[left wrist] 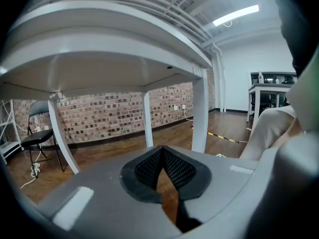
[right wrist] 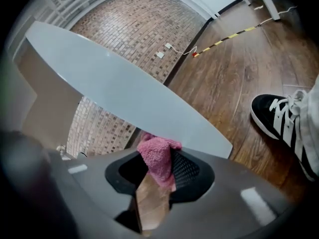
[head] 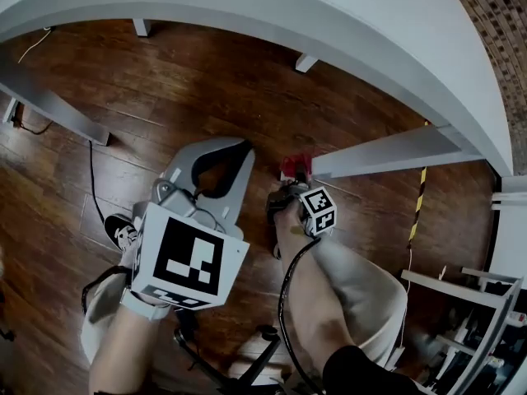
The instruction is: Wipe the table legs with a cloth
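**Cloth at the foot of the bench leg: make the stroke count**

The right tongs (right wrist: pixel 155 176) are clamped on the pink cloth (right wrist: pixel 158 156), and a soft wad of it stands out past the tips. In the right gripper view that wad sits at the lower edge of the white bench leg (right wrist: pixel 134 103). It is either touching the leg or just beside it, and I cannot tell which. The head view places the cloth near the leg's floor end, well below the white bench (head: pixel 247 6). The left tongs (left wrist: pixel 162 151) are closed tip to tip with nothing between them. They hang to the left of the leg, over the wooden floor (head: pixel 165 97).

The step in hand looks like the wipe itself, low on this leg. To do it well, the wad rather than the hard tips should meet the paint, so the tongs want to be angled until the cloth leads. Light, even pressure along the leg's length ought to clean better than dabbing. The faces turned away from the person will likely need the wrist rolled to reach them.

The grip must not slacken, because only a small fold is pinched and a drag against the leg could pull it free. The person's black shoe (right wrist: pixel 279 118) is near the leg, so the stroke probably needs care down at the foot. The other legs appear to be waiting.
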The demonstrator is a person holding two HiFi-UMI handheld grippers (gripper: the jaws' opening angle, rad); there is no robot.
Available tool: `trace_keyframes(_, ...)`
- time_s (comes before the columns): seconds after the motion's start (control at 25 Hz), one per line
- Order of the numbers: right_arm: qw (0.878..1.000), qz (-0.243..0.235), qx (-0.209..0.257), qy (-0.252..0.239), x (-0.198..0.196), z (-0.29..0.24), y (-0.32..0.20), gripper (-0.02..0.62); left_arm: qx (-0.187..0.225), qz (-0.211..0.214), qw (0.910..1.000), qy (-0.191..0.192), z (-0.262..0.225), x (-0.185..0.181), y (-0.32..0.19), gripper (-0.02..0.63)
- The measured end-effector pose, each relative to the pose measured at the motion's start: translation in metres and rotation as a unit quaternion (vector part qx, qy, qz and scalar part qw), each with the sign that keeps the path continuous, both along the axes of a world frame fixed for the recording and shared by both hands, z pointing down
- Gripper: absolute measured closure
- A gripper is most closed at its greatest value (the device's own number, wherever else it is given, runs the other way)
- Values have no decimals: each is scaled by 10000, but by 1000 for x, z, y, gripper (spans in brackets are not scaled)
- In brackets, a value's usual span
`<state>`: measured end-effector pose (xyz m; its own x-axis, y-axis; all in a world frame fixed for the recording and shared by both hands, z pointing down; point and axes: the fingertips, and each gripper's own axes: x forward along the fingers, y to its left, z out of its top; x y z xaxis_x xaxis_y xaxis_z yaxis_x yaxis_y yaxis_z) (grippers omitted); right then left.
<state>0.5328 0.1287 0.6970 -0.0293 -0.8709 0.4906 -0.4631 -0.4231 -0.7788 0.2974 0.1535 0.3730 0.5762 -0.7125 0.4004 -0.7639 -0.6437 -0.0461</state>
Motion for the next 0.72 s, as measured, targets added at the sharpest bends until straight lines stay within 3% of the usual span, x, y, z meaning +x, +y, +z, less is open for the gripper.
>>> trace_keyframes(0.28, 9967, -307, -742, 146, -1, 82, 7, 479, -723, -371, 9966, 122, 27, -7, -4, 604)
trace_keyframes(0.4, 9938, -445, -990, 255, 0, 101, 7, 479, -756, -353, 9964, 160, 14, -8, -9, 604)
trace_keyframes(0.6, 9916, -585, -1135, 207, -2, 109, 8, 479, -925, -671, 9933, 143, 25, -28, -16, 604)
trace_keyframes(0.72, 9887, -804, -1253, 201, -5, 109, 3, 479, -702, -678, 9951, 183, 24, -27, -20, 604)
